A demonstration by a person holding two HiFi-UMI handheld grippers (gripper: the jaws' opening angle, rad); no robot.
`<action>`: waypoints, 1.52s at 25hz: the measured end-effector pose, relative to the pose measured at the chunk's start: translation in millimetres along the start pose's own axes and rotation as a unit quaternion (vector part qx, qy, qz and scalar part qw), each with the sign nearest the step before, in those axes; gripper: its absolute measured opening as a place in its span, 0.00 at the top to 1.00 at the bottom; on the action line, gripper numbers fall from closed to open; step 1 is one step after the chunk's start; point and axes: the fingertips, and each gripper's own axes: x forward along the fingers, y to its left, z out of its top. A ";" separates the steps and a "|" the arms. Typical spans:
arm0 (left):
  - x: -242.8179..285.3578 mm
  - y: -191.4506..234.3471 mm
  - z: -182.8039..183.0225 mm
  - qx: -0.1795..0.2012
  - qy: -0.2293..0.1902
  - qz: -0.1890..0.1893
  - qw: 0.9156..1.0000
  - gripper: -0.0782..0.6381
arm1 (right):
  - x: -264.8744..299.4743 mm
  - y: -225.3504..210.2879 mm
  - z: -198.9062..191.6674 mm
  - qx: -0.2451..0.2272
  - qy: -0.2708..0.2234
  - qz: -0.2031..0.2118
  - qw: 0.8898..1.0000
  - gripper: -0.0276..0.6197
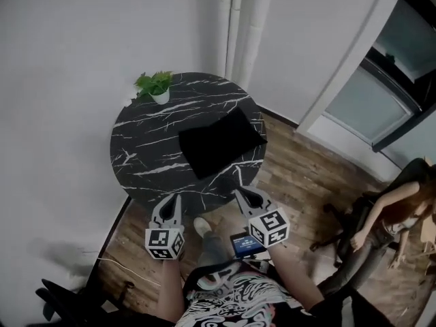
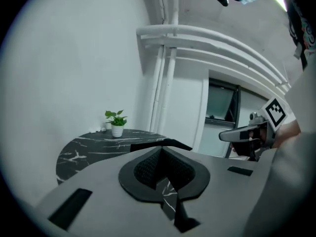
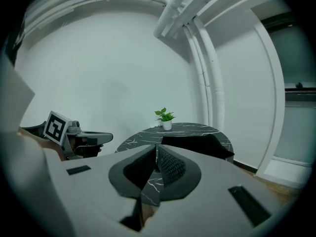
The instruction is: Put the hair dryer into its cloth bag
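Left tool (image 1: 170, 199) and right tool (image 1: 242, 192), both closed and empty, hang short of the black cloth bag (image 1: 221, 142) on the table (image 1: 139, 138)

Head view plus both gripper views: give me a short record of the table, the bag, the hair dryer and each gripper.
table: round, black marbled
cloth bag: black, lying on the table
potted plant: at the table's far edge
hair dryer: not seen in any view
left gripper: shut, empty, short of the table
right gripper: shut, empty, short of the table

Tabletop (image 1: 143, 148) bare beside cloth bag (image 1: 221, 142), plant (image 1: 155, 84) at far edge
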 end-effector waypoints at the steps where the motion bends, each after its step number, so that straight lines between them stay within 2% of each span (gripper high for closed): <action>1: -13.8 -10.5 -7.0 -0.003 0.001 0.010 1.000 0.87 | -16.0 2.8 -7.0 -0.001 -0.001 -0.002 1.000 0.92; 4: -53.5 -42.2 -23.5 0.023 0.008 0.040 0.999 0.87 | -57.7 15.6 -24.1 -0.004 -0.004 -0.007 1.000 0.92; 9: -101.3 -81.5 -21.6 0.065 -0.003 0.064 0.996 0.87 | -104.5 32.0 -28.4 -0.020 -0.016 -0.022 0.999 0.92; 14: -128.6 -87.2 -18.4 0.040 -0.018 0.075 0.996 0.87 | -130.5 48.9 -20.0 -0.033 -0.043 -0.023 0.998 0.92; 20: -138.5 -82.9 -15.1 0.053 -0.020 0.086 0.995 0.87 | -131.9 56.4 -15.6 -0.044 -0.048 -0.018 0.998 0.93; 30: -151.5 -88.0 -13.4 0.037 -0.032 0.095 0.994 0.87 | -133.9 57.2 -18.4 -0.052 -0.040 -0.012 0.998 0.93; 38: -153.2 -88.9 -6.6 0.054 -0.037 0.104 0.992 0.87 | -133.9 61.0 -15.0 -0.055 -0.036 -0.008 0.998 0.93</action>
